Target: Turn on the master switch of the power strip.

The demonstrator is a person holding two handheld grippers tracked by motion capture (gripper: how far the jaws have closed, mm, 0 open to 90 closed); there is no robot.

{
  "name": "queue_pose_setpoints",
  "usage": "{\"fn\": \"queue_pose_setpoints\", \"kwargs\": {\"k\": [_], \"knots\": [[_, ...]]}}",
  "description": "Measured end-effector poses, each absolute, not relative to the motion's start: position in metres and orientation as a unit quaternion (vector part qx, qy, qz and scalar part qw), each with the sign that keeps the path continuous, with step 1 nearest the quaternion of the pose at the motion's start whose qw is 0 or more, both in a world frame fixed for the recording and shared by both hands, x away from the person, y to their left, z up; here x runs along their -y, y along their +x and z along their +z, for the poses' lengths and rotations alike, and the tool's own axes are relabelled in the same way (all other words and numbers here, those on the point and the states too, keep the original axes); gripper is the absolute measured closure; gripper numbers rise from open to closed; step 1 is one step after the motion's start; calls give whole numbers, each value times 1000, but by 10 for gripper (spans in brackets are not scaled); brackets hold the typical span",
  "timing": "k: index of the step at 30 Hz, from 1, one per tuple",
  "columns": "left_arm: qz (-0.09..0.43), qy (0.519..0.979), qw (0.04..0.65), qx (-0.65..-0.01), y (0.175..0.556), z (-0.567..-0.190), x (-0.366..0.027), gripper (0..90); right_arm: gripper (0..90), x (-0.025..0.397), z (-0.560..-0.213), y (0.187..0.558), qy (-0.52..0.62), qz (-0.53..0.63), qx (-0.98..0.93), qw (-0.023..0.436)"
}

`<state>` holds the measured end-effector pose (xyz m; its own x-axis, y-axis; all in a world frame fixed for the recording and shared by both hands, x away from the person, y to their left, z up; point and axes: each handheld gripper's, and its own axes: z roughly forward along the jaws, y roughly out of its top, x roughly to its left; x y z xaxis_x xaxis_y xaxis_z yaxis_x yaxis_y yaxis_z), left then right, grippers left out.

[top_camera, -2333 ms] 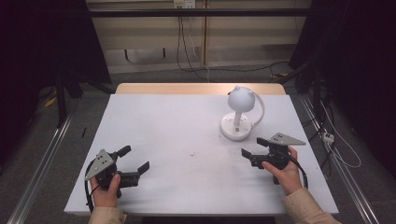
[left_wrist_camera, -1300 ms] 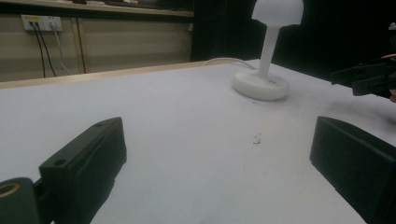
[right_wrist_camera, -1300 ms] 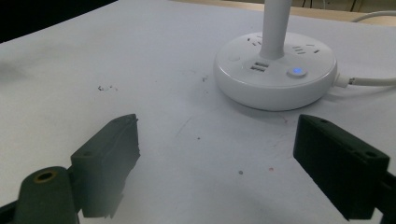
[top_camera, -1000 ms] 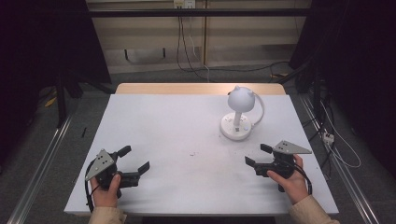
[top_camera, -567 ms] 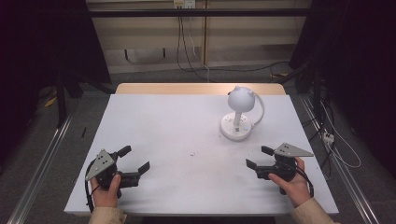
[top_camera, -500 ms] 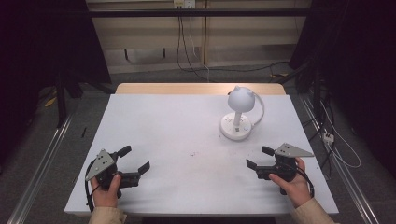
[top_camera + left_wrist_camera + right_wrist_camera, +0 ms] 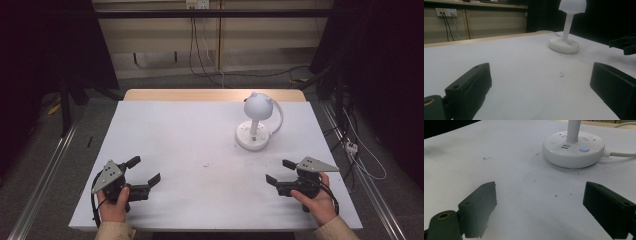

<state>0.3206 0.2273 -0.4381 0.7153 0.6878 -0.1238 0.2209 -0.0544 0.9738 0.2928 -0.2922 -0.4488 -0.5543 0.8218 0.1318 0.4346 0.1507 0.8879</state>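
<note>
The lamp (image 7: 255, 122) stands upright toward the far right of the worktop (image 7: 180, 130), well apart from both claws; the right claw (image 7: 280, 172) is the nearer one, held low with its jaws spread wide and nothing between them; the left claw (image 7: 145, 170) rests near the front left corner, likewise wide open and empty. If the lamp is to be handled, the round base (image 7: 573, 148) is best approached level, clear of the lit blue button (image 7: 584, 149), unless that button is the aim, which cannot be judged; the cord (image 7: 621, 154) leaves the base at its right and should not be snagged. Bare surface lies between claws and lamp; the right edge is close.
</note>
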Motion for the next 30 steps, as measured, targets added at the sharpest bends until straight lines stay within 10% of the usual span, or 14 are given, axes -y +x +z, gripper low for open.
{"fn": "queue_pose_setpoints", "kwargs": {"k": [30], "knots": [[189,704,601,-327,322,-440,-225,34,104,297,-451,280,426,487,-736,201]]}}
